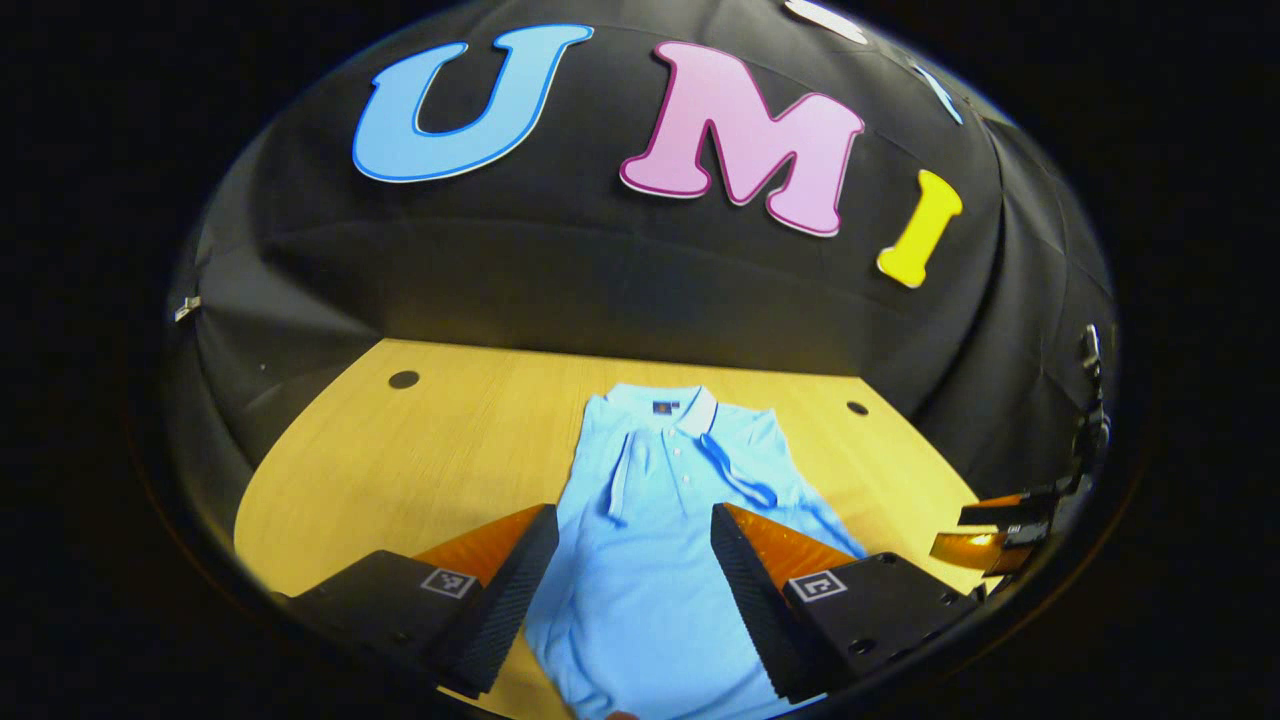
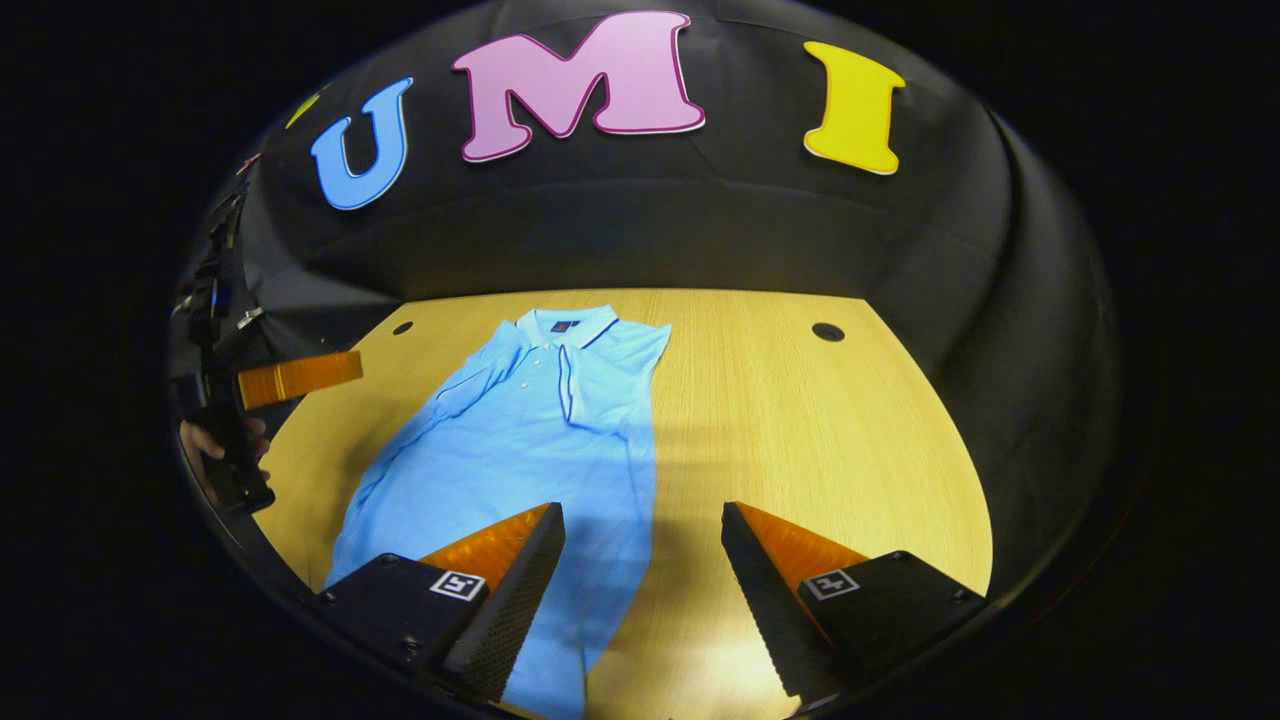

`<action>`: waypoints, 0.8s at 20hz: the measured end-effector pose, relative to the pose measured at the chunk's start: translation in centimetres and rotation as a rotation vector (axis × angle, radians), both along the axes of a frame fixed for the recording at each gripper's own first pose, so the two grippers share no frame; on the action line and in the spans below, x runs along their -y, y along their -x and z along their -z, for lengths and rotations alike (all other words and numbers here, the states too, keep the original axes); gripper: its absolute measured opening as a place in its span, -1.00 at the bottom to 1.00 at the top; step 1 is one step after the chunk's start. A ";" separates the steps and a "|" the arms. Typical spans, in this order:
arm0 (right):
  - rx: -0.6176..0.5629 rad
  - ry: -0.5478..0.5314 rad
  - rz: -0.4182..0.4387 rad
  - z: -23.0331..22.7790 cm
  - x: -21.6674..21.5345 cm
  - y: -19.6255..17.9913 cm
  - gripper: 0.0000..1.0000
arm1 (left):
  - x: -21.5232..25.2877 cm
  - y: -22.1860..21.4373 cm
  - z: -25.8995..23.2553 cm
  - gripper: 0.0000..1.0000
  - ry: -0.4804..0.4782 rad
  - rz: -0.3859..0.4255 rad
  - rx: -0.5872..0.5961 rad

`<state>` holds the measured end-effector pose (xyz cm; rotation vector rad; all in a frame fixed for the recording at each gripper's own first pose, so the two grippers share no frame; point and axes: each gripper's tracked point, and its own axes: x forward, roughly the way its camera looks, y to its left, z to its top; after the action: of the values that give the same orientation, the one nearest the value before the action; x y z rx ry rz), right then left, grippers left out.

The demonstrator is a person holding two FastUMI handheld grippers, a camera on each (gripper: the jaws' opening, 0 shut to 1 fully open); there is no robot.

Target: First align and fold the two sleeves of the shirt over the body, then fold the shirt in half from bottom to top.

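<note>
On the pale wood-grain table, with its rounded near edge and small dark round holes near the far corners, a light blue polo shirt is lying flat, collar toward the far wall and hem toward the near edge. In the right gripper view, it is occupying the left half of the table, while the right half is showing bare wood. The fabric is looking like a fine, soft knit; the ribbed collar is edged with a thin dark line, a small dark label is sitting inside the neck, and a short button placket is running down from it. Both sleeves are being seen folded inward over the body, their dark-trimmed cuffs lying beside the placket, so the outline is reading as a long, narrow shape.

In the left gripper view, the left gripper is being held above the lower body of the shirt, its wedge-shaped, finely ribbed fingers spread wide with cloth visible between them and nothing gripped.

In the right gripper view, the right gripper is hovering over the shirt's right edge, its jaws likewise wide apart and empty. At the far left of that view the other gripper is being held in a hand.
</note>
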<state>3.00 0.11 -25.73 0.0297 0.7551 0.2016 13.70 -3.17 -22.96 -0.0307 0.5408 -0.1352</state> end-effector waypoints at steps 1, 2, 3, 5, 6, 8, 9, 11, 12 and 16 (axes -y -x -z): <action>-0.015 -0.003 0.003 0.4 -0.4 1.7 0.97 | -0.5 2.2 1.0 0.94 -0.020 0.003 -0.022; -0.032 0.000 0.005 0.9 -0.7 3.4 0.97 | -0.7 4.2 2.3 0.94 -0.031 0.010 -0.047; -0.052 0.006 0.008 1.5 -0.8 5.1 0.97 | -1.0 6.4 3.4 0.94 -0.043 0.019 -0.075; -0.092 0.006 0.014 2.6 -1.1 8.4 0.97 | -1.5 10.6 5.4 0.95 -0.076 0.037 -0.121; -0.112 0.007 0.017 3.2 -1.2 9.9 0.97 | -1.7 12.5 6.3 0.95 -0.085 0.042 -0.140; -0.138 0.015 0.020 4.1 -1.6 12.5 0.98 | -2.0 15.6 8.0 0.95 -0.092 0.048 -0.180; -0.147 0.018 0.019 4.6 -1.9 13.4 0.98 | -2.2 16.9 8.6 0.95 -0.096 0.047 -0.194; -0.172 0.025 0.016 5.9 -2.5 15.3 1.00 | -2.3 18.8 9.7 0.95 -0.093 0.045 -0.224; -0.182 0.028 0.016 6.5 -2.9 16.1 1.00 | -2.4 19.5 10.2 0.95 -0.093 0.046 -0.237; -0.227 0.037 0.021 8.9 -4.2 17.9 1.00 | -2.4 20.5 12.8 0.95 -0.124 0.044 -0.291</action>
<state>-14.89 4.31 -34.68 0.0256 0.9839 0.1654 -6.82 -0.75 -35.81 0.0834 0.8395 -0.1406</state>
